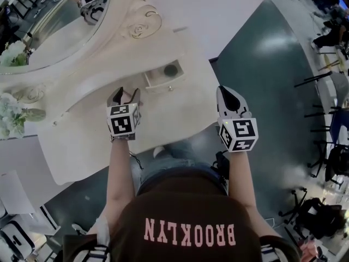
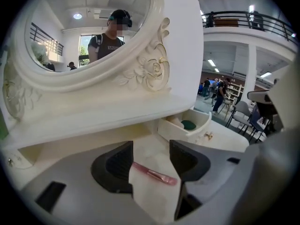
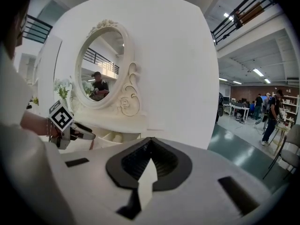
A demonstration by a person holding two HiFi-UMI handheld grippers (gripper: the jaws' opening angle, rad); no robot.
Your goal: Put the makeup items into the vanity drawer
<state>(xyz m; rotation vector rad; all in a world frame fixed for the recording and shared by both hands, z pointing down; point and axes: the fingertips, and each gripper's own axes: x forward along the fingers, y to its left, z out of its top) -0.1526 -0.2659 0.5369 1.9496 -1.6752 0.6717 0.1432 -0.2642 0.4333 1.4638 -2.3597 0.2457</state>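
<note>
A slim pink makeup stick (image 2: pixel 152 174) lies on the white vanity top (image 1: pixel 163 119), slanted across the gap between my left gripper's jaws. My left gripper (image 1: pixel 124 98) (image 2: pixel 151 162) is open and hangs low over the stick. The small vanity drawer (image 1: pixel 163 76) (image 2: pixel 201 122) stands open just beyond it, with a dark round item (image 1: pixel 171 70) (image 2: pixel 189 124) and a cream one inside. My right gripper (image 1: pixel 229 98) (image 3: pixel 149 159) is shut on nothing and hovers off the vanity's right edge over the floor. It sees the left gripper (image 3: pixel 70 130) at its left.
An oval mirror (image 1: pixel 49 21) in a carved cream frame rises behind the drawer. White flowers (image 1: pixel 11 113) stand at the vanity's left end. Dark green floor (image 1: pixel 262 70) lies to the right, with chairs and stands (image 1: pixel 327 162) further off.
</note>
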